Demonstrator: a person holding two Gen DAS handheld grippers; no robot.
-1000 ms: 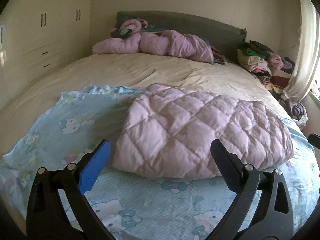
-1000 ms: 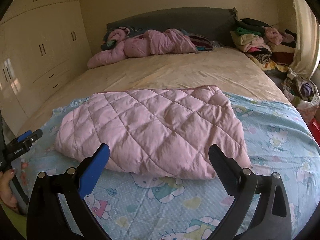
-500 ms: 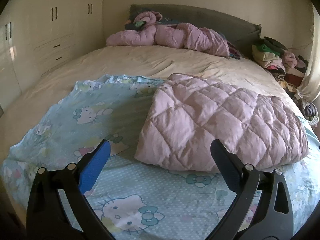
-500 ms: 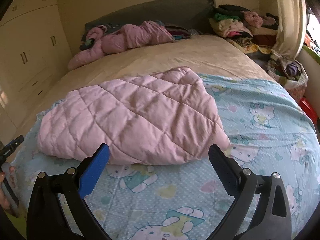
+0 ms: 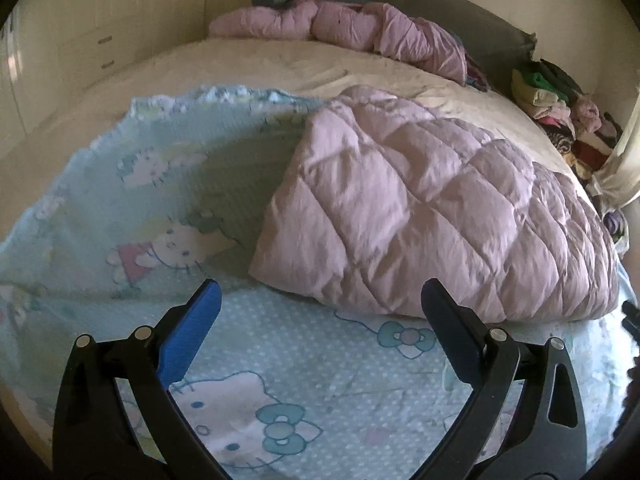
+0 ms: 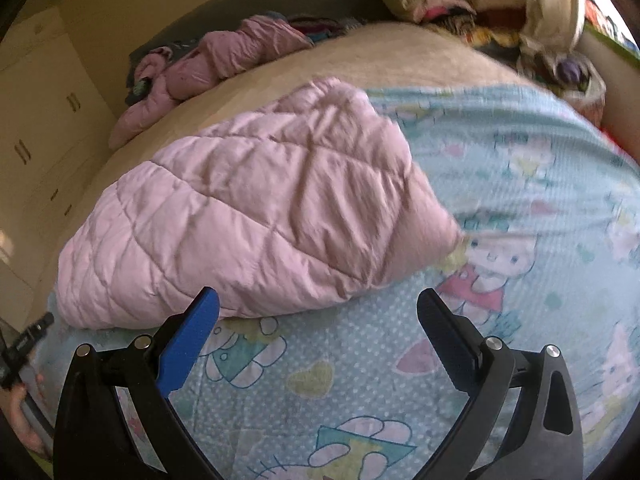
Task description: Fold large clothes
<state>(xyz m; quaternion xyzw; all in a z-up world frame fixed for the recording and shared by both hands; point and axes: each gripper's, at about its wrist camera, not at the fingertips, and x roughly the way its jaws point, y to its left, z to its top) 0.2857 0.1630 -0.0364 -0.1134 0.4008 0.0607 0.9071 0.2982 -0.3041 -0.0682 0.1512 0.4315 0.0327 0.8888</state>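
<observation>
A folded pink quilted jacket (image 5: 432, 216) lies on a light blue cartoon-print sheet (image 5: 168, 184) spread over the bed. It also shows in the right wrist view (image 6: 256, 216), on the same sheet (image 6: 520, 208). My left gripper (image 5: 320, 300) is open and empty, just in front of the jacket's near left corner. My right gripper (image 6: 318, 308) is open and empty, just in front of the jacket's near edge, towards its right end. The left gripper's tip (image 6: 28, 340) shows at the far left of the right wrist view.
A second crumpled pink jacket (image 5: 340, 28) lies at the head of the bed by the grey headboard (image 5: 480, 32). A pile of clothes (image 5: 560, 112) sits at the bed's right side. White wardrobes (image 5: 100, 20) stand on the left. The cream bedsheet (image 5: 280, 64) lies beyond the blue sheet.
Both grippers have moved down and closer to the jacket. The left one shifted left towards its left corner, the right one shifted right and tilted. Both stay open.
</observation>
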